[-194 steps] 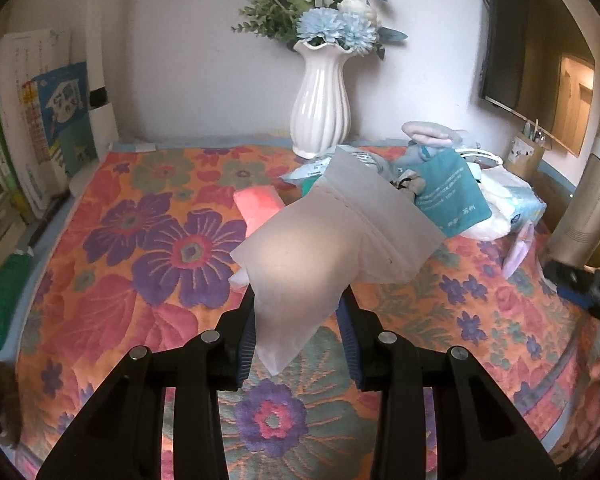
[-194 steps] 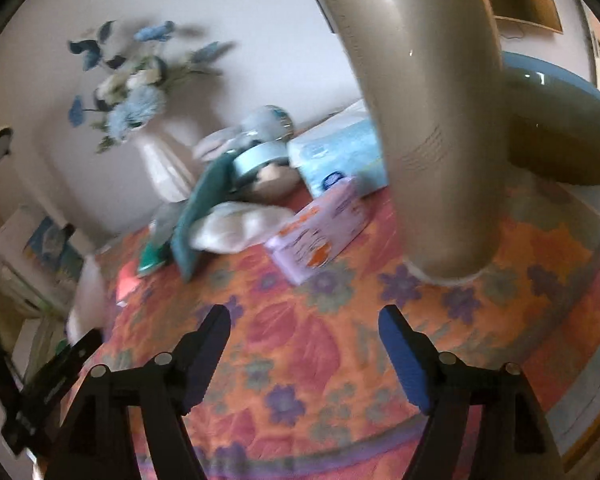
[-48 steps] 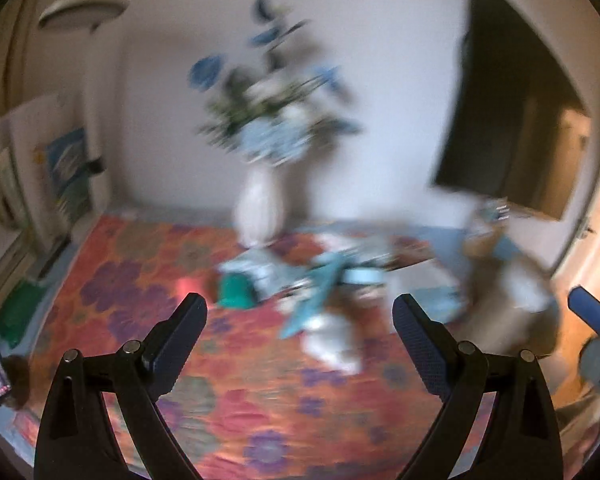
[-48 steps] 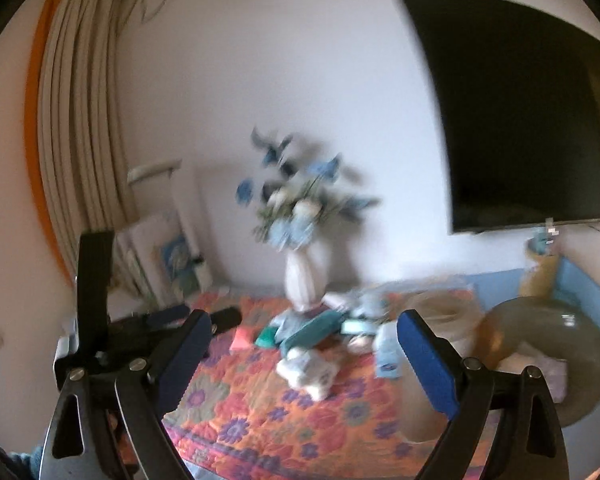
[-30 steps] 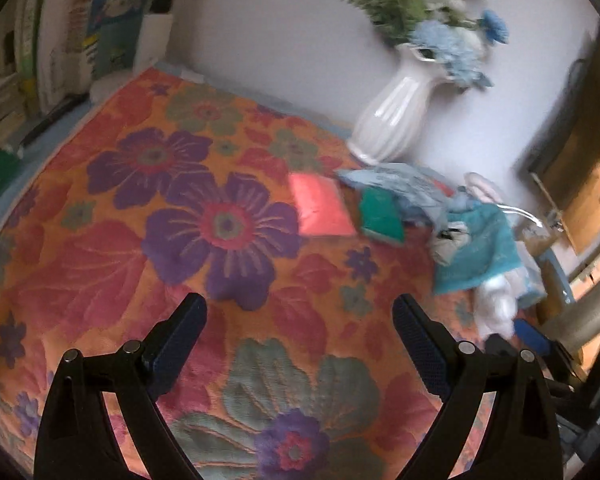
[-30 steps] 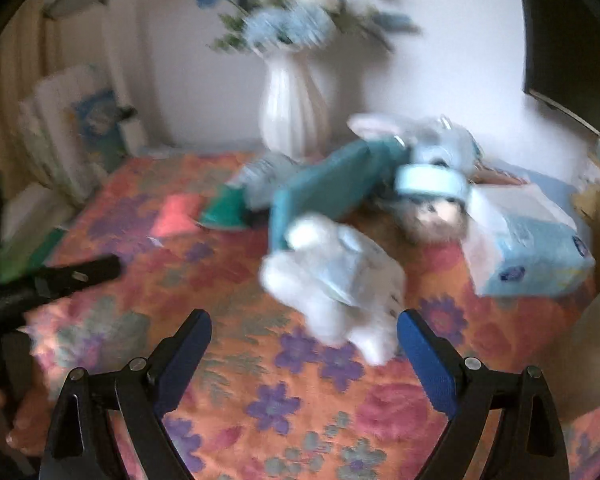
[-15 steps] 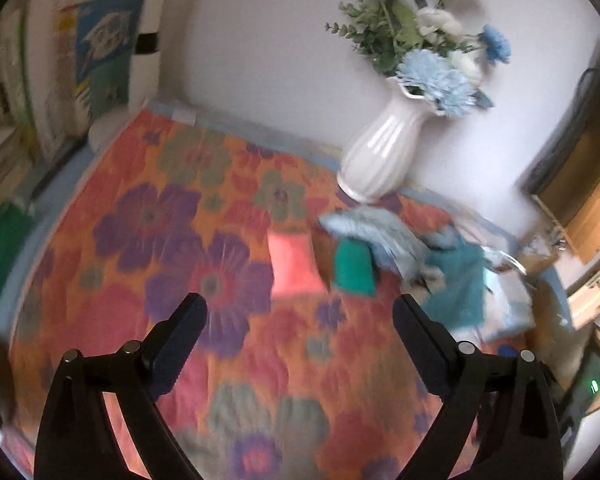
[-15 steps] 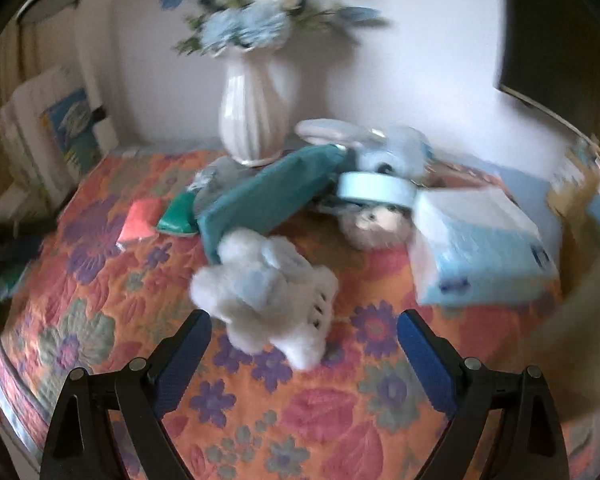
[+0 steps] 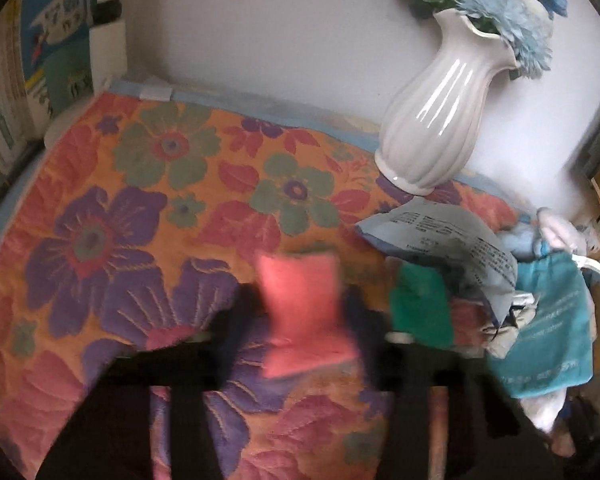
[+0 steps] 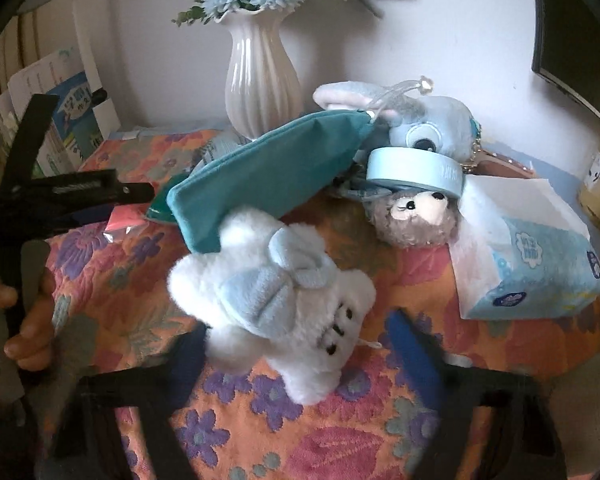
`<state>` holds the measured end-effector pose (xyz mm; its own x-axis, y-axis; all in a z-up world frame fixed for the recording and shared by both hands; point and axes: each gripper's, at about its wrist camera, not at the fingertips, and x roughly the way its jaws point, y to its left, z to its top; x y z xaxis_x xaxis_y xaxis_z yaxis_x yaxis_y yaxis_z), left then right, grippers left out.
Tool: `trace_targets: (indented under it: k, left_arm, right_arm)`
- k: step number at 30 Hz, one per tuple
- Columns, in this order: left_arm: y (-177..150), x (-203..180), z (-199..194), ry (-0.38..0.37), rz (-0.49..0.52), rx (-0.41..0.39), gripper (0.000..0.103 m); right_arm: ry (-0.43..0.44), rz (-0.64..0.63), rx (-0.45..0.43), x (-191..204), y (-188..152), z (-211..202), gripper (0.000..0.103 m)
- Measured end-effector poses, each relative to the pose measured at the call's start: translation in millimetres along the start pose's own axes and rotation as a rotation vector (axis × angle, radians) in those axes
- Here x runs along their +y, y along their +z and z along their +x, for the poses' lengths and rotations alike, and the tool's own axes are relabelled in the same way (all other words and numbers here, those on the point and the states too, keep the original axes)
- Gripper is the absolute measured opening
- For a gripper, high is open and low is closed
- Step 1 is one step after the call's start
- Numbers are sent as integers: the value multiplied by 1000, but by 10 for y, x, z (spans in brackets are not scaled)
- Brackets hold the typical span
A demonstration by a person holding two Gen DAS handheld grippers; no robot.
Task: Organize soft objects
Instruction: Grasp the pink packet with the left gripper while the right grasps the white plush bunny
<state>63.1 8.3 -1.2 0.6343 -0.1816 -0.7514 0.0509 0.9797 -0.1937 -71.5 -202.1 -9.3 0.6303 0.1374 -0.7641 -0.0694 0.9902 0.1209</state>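
Bare quilt [image 9: 112, 208] left of vase [image 9: 436, 120]

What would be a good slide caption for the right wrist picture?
Right gripper, jaws just closing, straddles a white plush toy on the floral quilt.

No words or numbers can be read for sure. The crumpled pale blue packet [image 9: 448, 236] at the right of the left wrist view has rows of small dark print, too blurry to read. The teal bag [image 9: 548, 336] below it has faint pale lettering, also too blurry. In the right wrist view, the tissue pack [image 10: 532, 264] at the right has small round blue logos, and the book [image 10: 74, 120] at the left has blue signs on its cover, too small to make out.
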Motion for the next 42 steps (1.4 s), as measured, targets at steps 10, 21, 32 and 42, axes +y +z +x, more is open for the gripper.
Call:
trace_targets:
  k: [10, 21, 32, 42]
  left_arm:
    - [-559, 13, -727, -36, 4, -74, 33]
    - [-836, -19, -794, -57, 44, -116, 34]
    - [-867, -82, -850, -70, 72, -141, 34]
    - [-864, -72, -849, -85, 70, -144, 34]
  right_arm:
    - [-193, 0, -42, 25, -263, -513, 48]
    - [210, 76, 104, 199, -428, -848, 60]
    - [90, -183, 55, 123, -400, -849, 89]
    - [118, -236, 103, 405, -364, -153, 74]
